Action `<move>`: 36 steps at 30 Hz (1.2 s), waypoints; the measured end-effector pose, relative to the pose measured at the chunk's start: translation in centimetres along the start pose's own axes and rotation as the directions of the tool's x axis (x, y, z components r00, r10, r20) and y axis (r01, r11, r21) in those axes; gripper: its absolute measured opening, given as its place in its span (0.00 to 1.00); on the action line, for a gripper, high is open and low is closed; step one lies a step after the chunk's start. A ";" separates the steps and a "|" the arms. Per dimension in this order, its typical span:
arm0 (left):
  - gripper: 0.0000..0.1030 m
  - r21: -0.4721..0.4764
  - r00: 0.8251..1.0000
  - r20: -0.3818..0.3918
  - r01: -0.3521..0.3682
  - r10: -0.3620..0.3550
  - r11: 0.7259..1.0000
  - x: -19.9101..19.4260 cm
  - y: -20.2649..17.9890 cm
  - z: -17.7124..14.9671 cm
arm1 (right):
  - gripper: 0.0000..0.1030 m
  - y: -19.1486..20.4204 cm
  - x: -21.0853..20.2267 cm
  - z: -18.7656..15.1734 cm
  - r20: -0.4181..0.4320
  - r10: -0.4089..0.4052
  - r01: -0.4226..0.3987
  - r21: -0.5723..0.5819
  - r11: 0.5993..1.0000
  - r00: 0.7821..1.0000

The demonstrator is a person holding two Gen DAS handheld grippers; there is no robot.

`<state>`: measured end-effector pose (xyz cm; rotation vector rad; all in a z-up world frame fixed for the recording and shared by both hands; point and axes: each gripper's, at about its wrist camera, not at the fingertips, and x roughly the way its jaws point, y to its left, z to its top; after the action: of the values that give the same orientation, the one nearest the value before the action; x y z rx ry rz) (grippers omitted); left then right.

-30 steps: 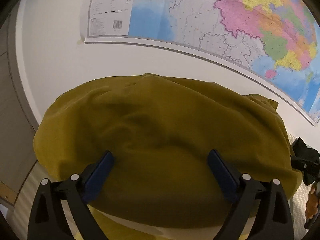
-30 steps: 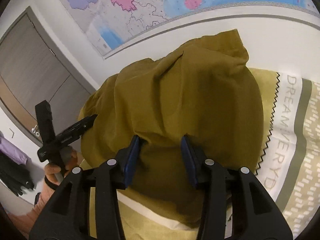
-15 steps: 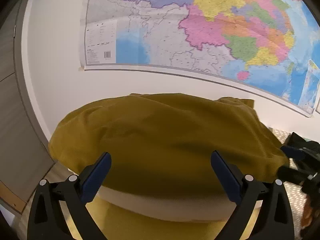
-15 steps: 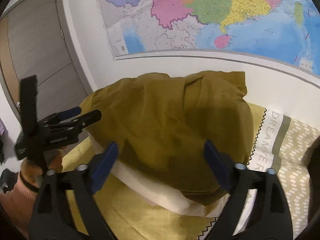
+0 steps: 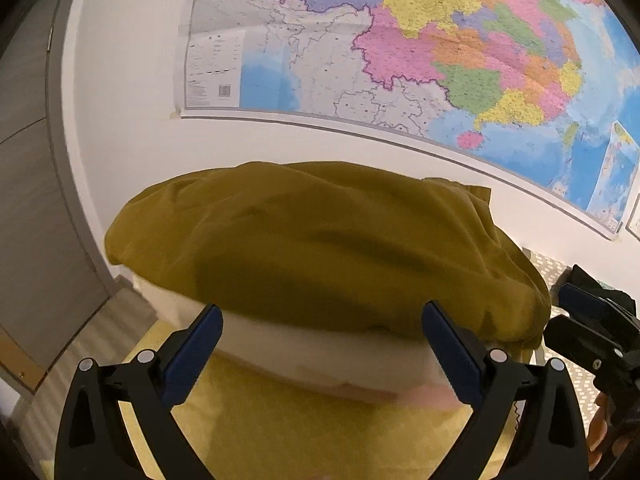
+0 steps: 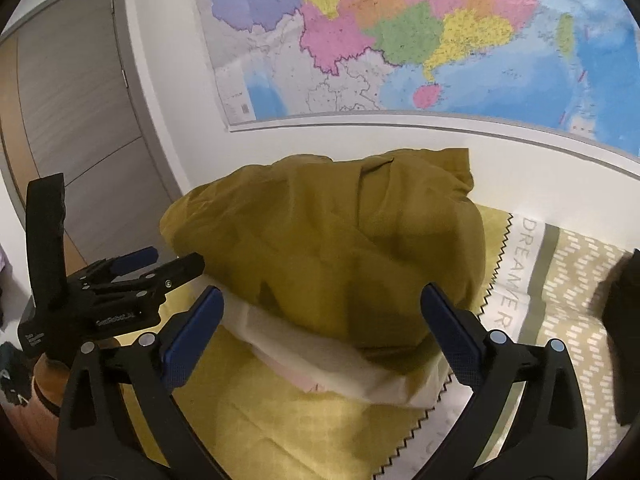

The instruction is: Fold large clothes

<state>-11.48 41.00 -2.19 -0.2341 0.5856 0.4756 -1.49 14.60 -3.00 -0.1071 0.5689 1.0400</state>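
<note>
An olive-mustard garment [image 5: 320, 248] lies folded in a rounded heap on a white pillow-like stack [image 5: 320, 352] against the wall. My left gripper [image 5: 322, 316] stands wide open just short of the garment's near edge, with nothing touching its pads. In the right wrist view the same garment [image 6: 340, 240] sits ahead of my right gripper [image 6: 322, 296]. The right jaws are opening and stand wide, with the cloth beyond the pads and not pressed. Each gripper shows in the other's view: the right gripper [image 5: 560, 312] at the right edge, the left gripper [image 6: 178, 259] at the left.
A yellow bedcover [image 6: 280, 420] lies under the stack. Patterned bedding with lettering [image 6: 520, 272] runs along the right, and a dark object [image 6: 624, 312] is at the right edge. A large map [image 5: 400, 60] hangs on the white wall. A grey door [image 6: 72, 120] stands at the left.
The right jaws, narrow on the garment's fabric a second ago, have spread wide and let it go. Both grippers have drawn back, so the white stack now shows below the garment.
</note>
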 end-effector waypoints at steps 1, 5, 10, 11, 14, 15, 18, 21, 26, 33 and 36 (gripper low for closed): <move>0.93 -0.002 1.000 -0.002 -0.007 0.007 1.000 -0.4 -0.2 -0.3 | 0.94 0.3 -0.3 -0.3 0.003 0.000 0.000 -0.008 1.000 1.000; 0.93 -0.002 1.000 0.003 -0.013 0.013 1.000 -1.7 -0.7 -1.3 | 0.94 1.1 -1.2 -1.5 0.015 -0.017 0.018 -0.038 0.999 1.000; 0.93 0.018 0.999 0.028 -0.032 0.032 0.999 -3.3 -1.6 -2.2 | 0.94 1.7 -2.5 -2.5 0.034 -0.020 0.022 -0.046 0.999 0.999; 0.93 0.023 0.998 0.036 -0.046 0.045 0.999 -3.6 -1.8 -2.4 | 0.94 1.8 -2.7 -2.7 0.039 -0.027 0.029 -0.049 0.998 0.999; 0.93 0.035 0.997 0.056 -0.060 0.058 0.998 -4.5 -2.5 -2.8 | 0.95 2.0 -3.0 -3.2 0.041 -0.031 0.034 -0.063 0.997 0.999; 0.93 0.034 0.996 0.062 -0.062 0.060 0.997 -4.7 -2.7 -3.0 | 0.95 2.0 -3.2 -3.4 0.046 -0.031 0.034 -0.062 0.997 0.998; 0.93 0.049 0.997 0.059 -0.061 0.059 0.997 -5.0 -3.3 -3.3 | 0.94 1.8 -3.5 -3.8 0.044 -0.028 0.030 -0.046 0.998 0.999; 0.93 0.066 0.997 0.046 -0.067 0.064 0.996 -5.1 -3.8 -3.5 | 0.95 1.5 -3.8 -4.2 0.040 -0.032 0.033 -0.030 0.999 0.999; 0.93 0.067 0.998 0.046 -0.052 0.049 0.996 -5.6 -4.2 -3.8 | 0.95 1.1 -4.5 -4.4 0.046 -0.033 0.034 -0.012 0.999 0.998; 0.93 0.071 0.997 0.057 -0.058 0.054 0.996 -6.1 -4.7 -4.0 | 0.95 1.4 -5.1 -4.5 0.055 -0.032 0.033 -0.016 0.999 0.998; 0.93 0.066 0.997 0.054 -0.062 0.059 0.996 -6.2 -4.7 -4.0 | 0.95 1.4 -5.2 -4.5 0.060 -0.034 0.035 -0.015 0.999 0.998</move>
<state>-15.54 33.31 -1.47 -0.1391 0.5582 0.5179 -6.44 9.67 -4.02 -0.0993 0.5036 1.0105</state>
